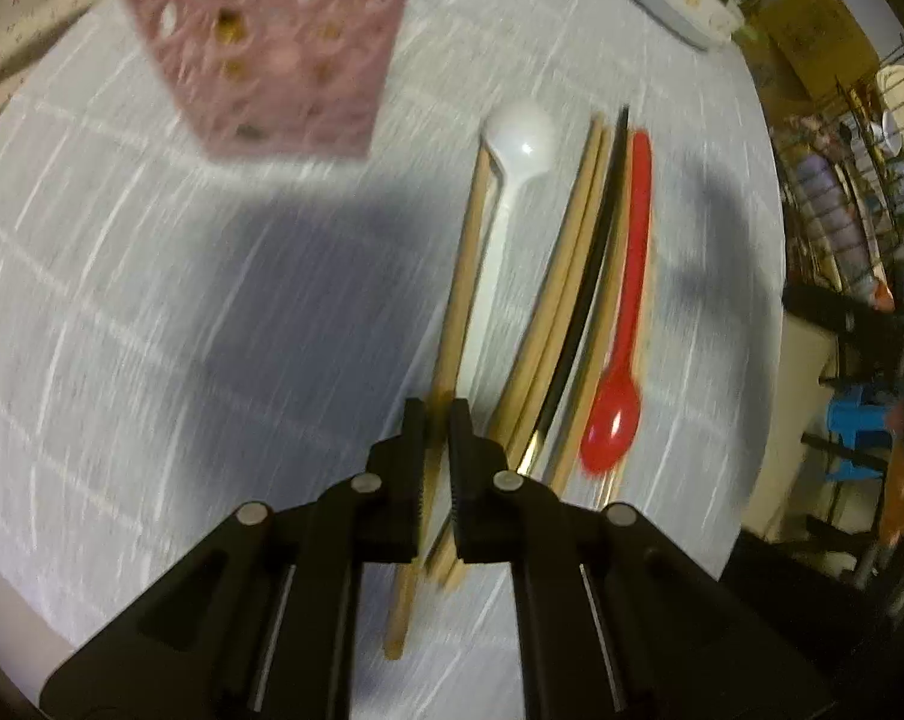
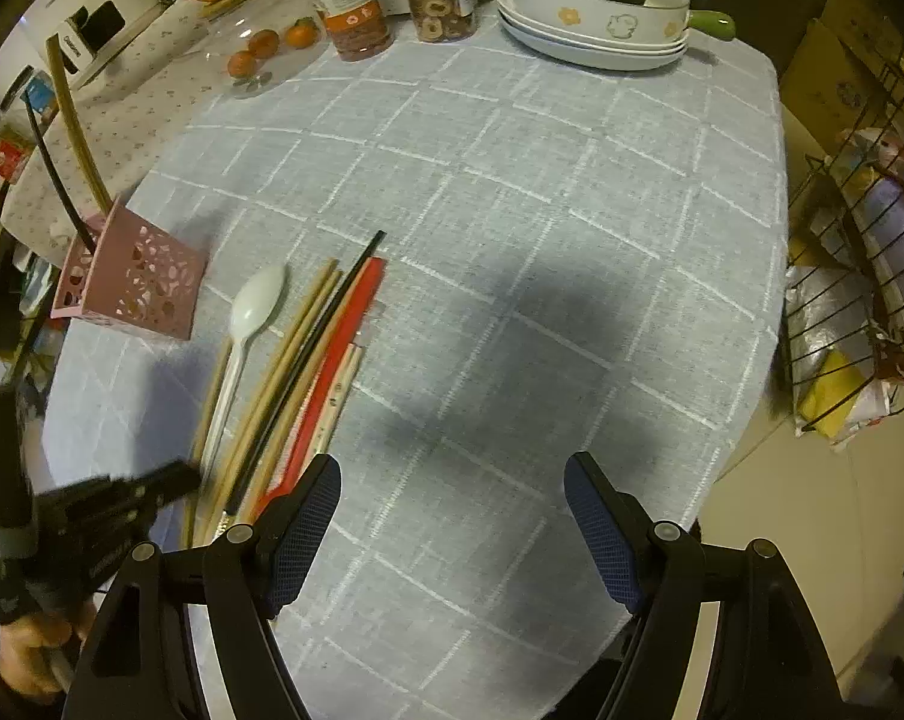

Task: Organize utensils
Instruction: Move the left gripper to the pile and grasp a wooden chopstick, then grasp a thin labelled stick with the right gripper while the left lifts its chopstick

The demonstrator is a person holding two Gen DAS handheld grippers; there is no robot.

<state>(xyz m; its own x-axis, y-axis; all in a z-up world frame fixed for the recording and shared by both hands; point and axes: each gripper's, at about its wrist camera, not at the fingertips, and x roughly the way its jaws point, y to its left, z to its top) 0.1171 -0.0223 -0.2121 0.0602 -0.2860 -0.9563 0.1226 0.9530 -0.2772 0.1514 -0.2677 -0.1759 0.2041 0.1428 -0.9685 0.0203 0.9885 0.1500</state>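
Grey checked tablecloth [image 2: 571, 240] carries everything. Landmark: pink perforated utensil holder [image 2: 137, 282], already containing one black and one wooden chopstick standing upright.

Just right of the holder lies the loose bundle, all roughly parallel: white plastic spoon [image 1: 520, 138], wooden chopsticks [image 1: 571, 276], one black chopstick [image 1: 595, 276], red plastic spoon [image 1: 613, 414], bowl end toward the operator. Long axes run from the operator's side away, toward the holder's far side.

Left gripper [image 1: 437, 420] sits at the bundle's near end, jaws narrowed around the leftmost wooden chopstick [image 1: 460, 300]; it appears gripped, stick aligned along the fingers. Heavy motion blur in the left wrist view.

Right gripper [image 2: 452, 480] is spread wide, holding nothing, well right of the bundle.

Judgement: left hand is nearer; the holder lies ahead and left of it, so the chopstick likely needs tipping upright.
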